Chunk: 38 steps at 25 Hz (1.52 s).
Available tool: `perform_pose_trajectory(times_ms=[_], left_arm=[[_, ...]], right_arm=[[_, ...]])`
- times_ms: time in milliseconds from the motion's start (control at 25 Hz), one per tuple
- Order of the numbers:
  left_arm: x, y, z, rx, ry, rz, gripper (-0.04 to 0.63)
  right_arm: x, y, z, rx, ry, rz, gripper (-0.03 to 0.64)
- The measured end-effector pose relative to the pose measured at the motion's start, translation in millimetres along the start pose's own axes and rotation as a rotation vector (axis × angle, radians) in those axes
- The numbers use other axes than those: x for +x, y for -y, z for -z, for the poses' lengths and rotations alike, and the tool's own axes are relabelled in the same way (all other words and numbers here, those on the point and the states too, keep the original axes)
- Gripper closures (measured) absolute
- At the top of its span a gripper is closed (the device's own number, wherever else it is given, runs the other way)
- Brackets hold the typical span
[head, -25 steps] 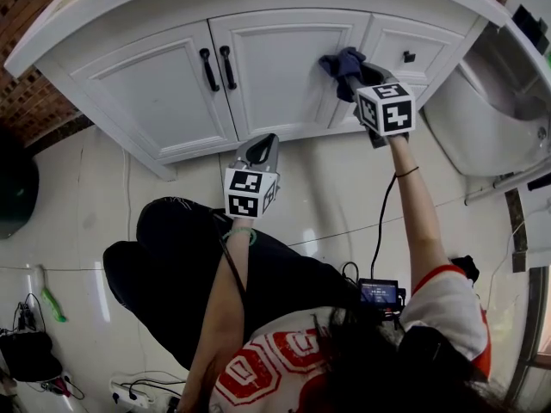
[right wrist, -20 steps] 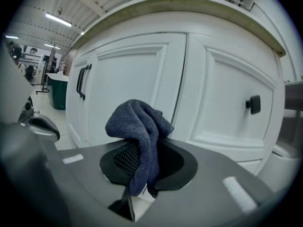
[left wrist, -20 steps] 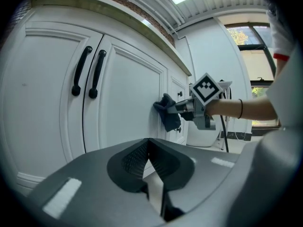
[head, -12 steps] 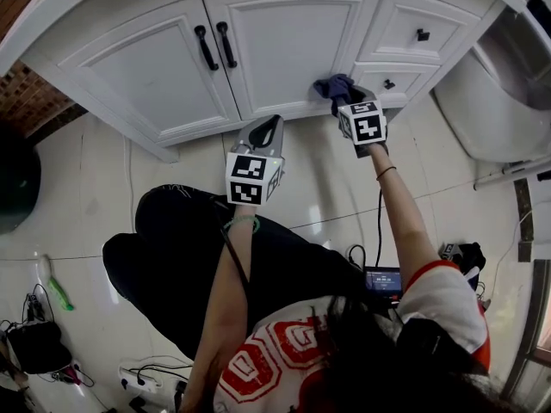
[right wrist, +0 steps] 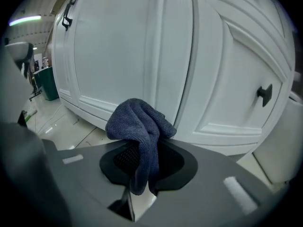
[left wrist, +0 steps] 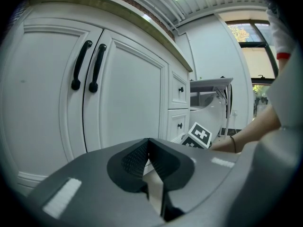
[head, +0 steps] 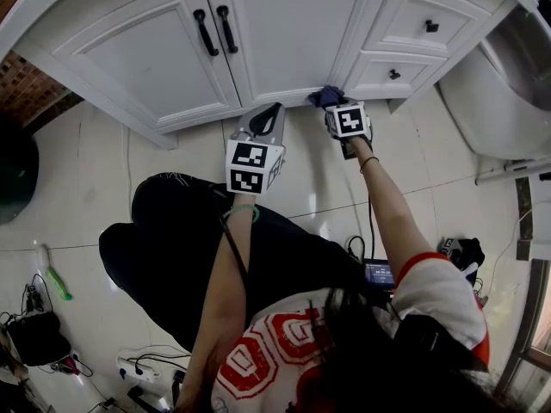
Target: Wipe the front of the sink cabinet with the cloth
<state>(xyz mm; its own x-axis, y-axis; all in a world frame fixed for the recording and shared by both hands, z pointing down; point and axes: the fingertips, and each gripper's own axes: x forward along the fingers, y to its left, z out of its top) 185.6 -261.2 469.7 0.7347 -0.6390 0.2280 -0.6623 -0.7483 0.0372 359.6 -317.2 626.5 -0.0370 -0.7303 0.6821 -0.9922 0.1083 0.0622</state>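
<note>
The white sink cabinet fills the top of the head view, with two doors and two small drawers at the right. My right gripper is shut on a dark blue cloth, which presses the cabinet's bottom rail below the right door. The right gripper view shows the cloth bunched between the jaws against the white cabinet front. My left gripper hovers just short of the cabinet base, shut and empty; in the left gripper view its jaws meet before the doors.
Black door handles sit at the doors' middle seam. A white toilet stands right of the cabinet. The person's dark-trousered knees crouch on the pale tiled floor. Cables and a power strip lie at lower left.
My right gripper has drawn the cloth down the cabinet front, from beside the upper drawer to the bottom rail. The left gripper has stayed about where it was.
</note>
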Motion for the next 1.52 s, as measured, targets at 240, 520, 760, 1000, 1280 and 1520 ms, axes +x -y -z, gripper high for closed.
perform_pose_trajectory(times_ms=[240,520,760,1000,1280,1520], left_arm=[[3,-2,0,0.0,-0.003,-0.007,0.595],[3,0,-1,0.01,-0.004,-0.006,0.595],[-2,-1,-5,0.012,0.007,-0.013,0.595],[-3,0,-8,0.013,0.017,-0.013,0.595],[-7,-3,-8,0.008,0.023,-0.02,0.595],[-8,-4,-10,0.006,0.028,-0.024,0.595]], right_arm=[[-22,-31,3,0.177,0.032,-0.076,0.535],[-83,-77,-17,0.283,0.157,-0.214,0.537],[-134,-95,-43,0.282,0.282,-0.273,0.538],[-159,-104,-52,0.21,0.32,-0.276,0.538],[-164,-106,-60,0.192,0.335,-0.268,0.538],[-167,-104,-58,0.18,0.335,-0.247,0.538]])
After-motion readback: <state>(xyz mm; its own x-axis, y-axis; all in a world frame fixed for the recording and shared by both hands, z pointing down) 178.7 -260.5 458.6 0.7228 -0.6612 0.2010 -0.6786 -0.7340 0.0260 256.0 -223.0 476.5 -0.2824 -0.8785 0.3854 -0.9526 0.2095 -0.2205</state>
